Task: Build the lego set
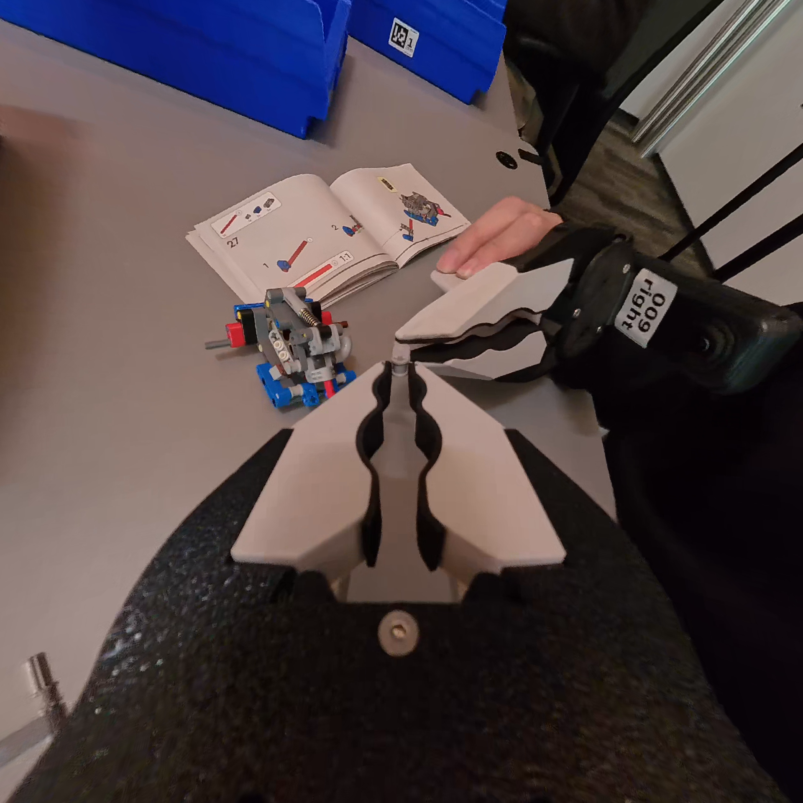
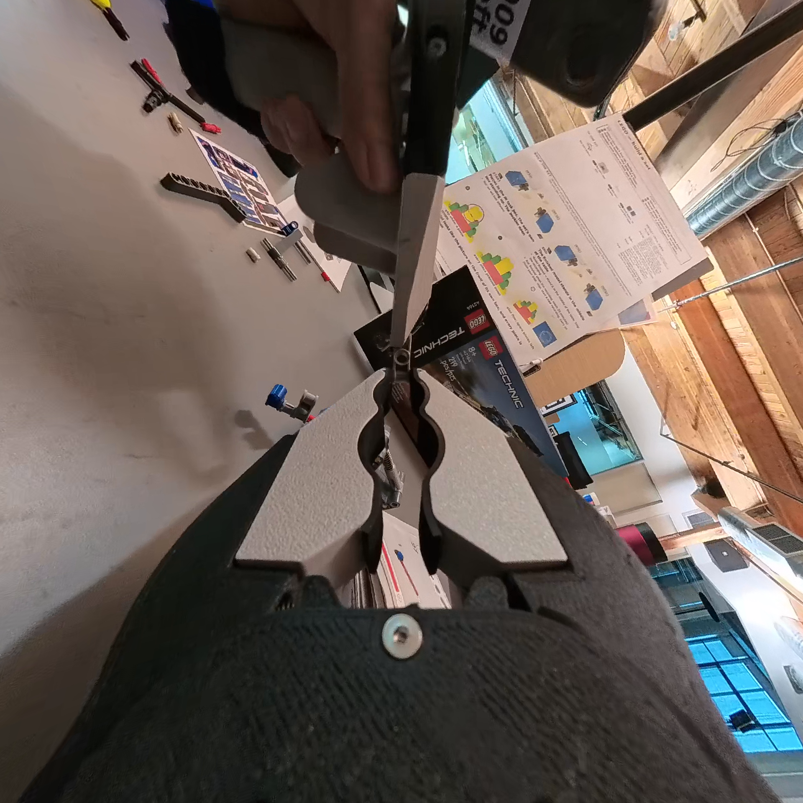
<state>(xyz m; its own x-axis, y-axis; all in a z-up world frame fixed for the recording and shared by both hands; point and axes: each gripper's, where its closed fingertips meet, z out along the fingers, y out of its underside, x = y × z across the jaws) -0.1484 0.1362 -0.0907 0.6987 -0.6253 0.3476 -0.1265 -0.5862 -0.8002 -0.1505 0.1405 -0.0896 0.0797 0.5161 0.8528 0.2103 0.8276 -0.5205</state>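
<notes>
A small grey connector piece (image 1: 399, 360) is held in the air between both grippers. My left gripper (image 1: 399, 370) is shut on its lower end. My right gripper (image 1: 403, 345) comes in from the right and is shut on the other end. In the right wrist view my right gripper (image 2: 402, 376) pinches the piece's stem, and its round-holed end (image 2: 402, 357) sticks out past the tips. The left gripper (image 2: 399, 341) reaches down from above onto that end. A partly built grey, blue and red model (image 1: 291, 347) sits on the grey table (image 1: 108, 304) just left of the tips.
An open instruction booklet (image 1: 330, 230) lies behind the model, with blue bins (image 1: 217, 56) at the back. A person's hand (image 1: 491, 239) grips the right gripper. A black set box (image 2: 469, 360), a printed sheet (image 2: 565, 230), a sticker sheet (image 2: 239, 187) and loose parts (image 2: 278, 256) lie farther off. My two grippers' fingertips are within a few centimetres of each other.
</notes>
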